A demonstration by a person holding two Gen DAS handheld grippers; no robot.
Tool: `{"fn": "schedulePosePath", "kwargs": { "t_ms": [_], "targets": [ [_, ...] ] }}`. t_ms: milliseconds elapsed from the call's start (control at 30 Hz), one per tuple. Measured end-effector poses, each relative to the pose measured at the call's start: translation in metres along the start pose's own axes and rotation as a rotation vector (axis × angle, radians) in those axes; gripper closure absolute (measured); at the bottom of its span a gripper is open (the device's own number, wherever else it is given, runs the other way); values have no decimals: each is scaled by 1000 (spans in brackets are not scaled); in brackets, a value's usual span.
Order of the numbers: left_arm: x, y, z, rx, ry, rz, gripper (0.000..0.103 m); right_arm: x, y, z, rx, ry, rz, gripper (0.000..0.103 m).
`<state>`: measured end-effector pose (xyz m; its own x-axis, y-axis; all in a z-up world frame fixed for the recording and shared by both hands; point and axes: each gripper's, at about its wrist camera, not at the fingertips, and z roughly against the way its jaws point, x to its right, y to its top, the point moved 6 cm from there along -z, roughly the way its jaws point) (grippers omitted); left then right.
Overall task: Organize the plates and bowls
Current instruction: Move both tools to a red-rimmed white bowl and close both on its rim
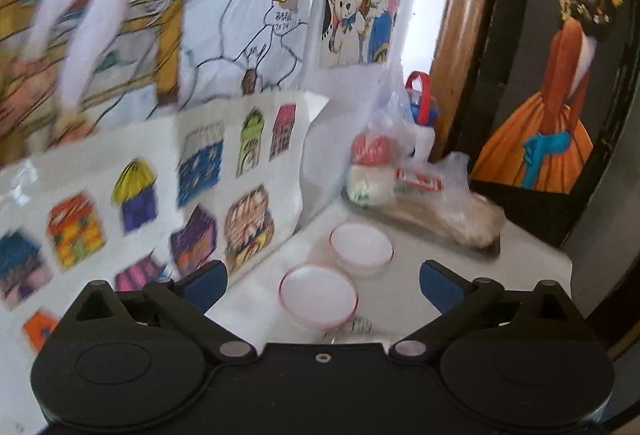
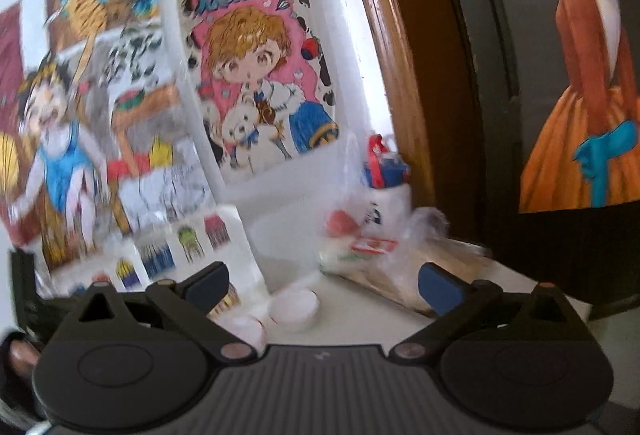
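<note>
In the left wrist view, a sheet of house drawings (image 1: 168,195) leans at the left, and the left gripper (image 1: 323,281) is spread wide, grasping nothing. The near bowl (image 1: 318,295) sits on the white table (image 1: 520,275) between its fingertips, the far bowl (image 1: 361,245) just beyond, with a plastic bag (image 1: 420,187) further right. The right gripper (image 2: 323,285) is also released and empty, both bowls low and left of its centre.

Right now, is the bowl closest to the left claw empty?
Yes, empty. The near bowl sits upright, and its white inside shows bare, nothing in it.
</note>
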<state>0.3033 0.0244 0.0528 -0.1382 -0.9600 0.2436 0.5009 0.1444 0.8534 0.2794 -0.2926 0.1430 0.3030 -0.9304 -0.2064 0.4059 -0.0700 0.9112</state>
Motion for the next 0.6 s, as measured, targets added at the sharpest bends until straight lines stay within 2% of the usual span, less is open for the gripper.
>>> {"fn": "schedulePosePath", "kwargs": {
  "t_ms": [67, 167, 433, 600],
  "targets": [
    [0, 13, -16, -11, 0, 23, 1, 2, 2, -25, -26, 24, -47, 0],
    [-3, 22, -51, -45, 11, 60, 1, 10, -8, -75, -74, 10, -111, 0],
    [-2, 10, -130, -87, 62, -26, 1, 33, -46, -169, -149, -23, -126, 0],
    [-8, 2, -168, -125, 28, 7, 1, 41, -72, -206, -186, 10, -104, 0]
  ]
}}
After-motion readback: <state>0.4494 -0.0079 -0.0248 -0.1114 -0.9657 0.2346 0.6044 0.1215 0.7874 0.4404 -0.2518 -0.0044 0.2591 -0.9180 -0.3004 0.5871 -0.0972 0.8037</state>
